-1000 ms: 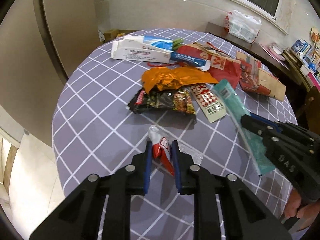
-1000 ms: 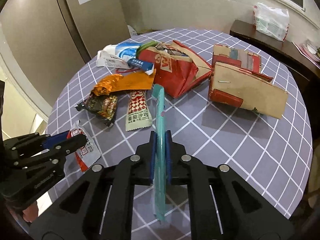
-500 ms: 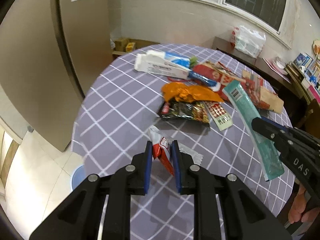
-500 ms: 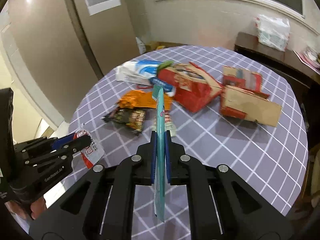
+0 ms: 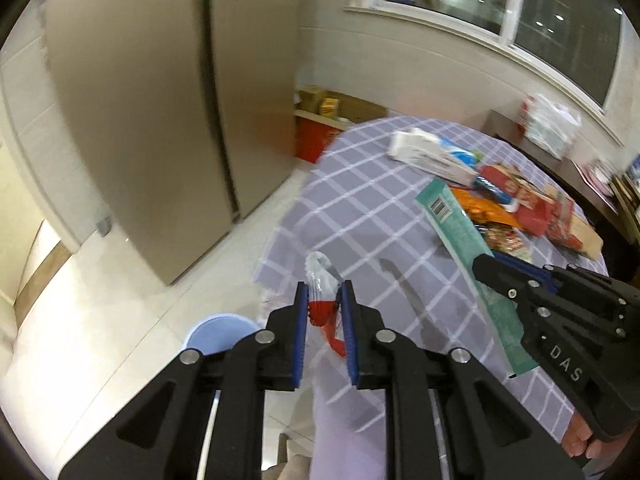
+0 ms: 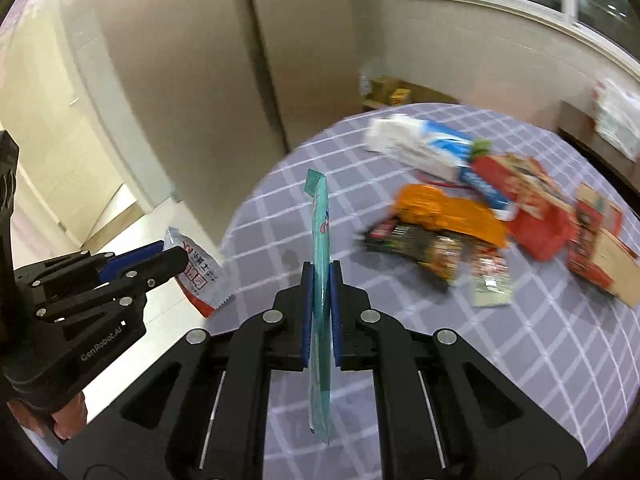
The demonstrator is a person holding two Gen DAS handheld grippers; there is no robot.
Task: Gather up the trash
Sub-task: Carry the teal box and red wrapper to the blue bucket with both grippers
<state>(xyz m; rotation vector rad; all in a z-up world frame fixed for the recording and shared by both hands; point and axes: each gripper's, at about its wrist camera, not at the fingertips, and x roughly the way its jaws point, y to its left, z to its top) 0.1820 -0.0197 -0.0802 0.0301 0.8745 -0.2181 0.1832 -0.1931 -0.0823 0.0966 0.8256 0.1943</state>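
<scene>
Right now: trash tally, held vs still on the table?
Held: 2, red-and-white packet, teal wrapper
On table, wrappers/sachets: 3
On table, boxes/paper bags: about 4; blurred, overlapping
Total: about 9

Two claws (image 5: 324, 300) (image 6: 319, 284), two held wrappers (image 5: 320, 280) (image 6: 320, 240), one round worktop (image 6: 540, 340), one blue bin (image 5: 218, 330), one orange wrapper (image 6: 448, 208)

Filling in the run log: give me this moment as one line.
left tool: shut on red-and-white wrapper | right tool: shut on teal wrapper | blue bin: on floor | table: more trash left
</scene>
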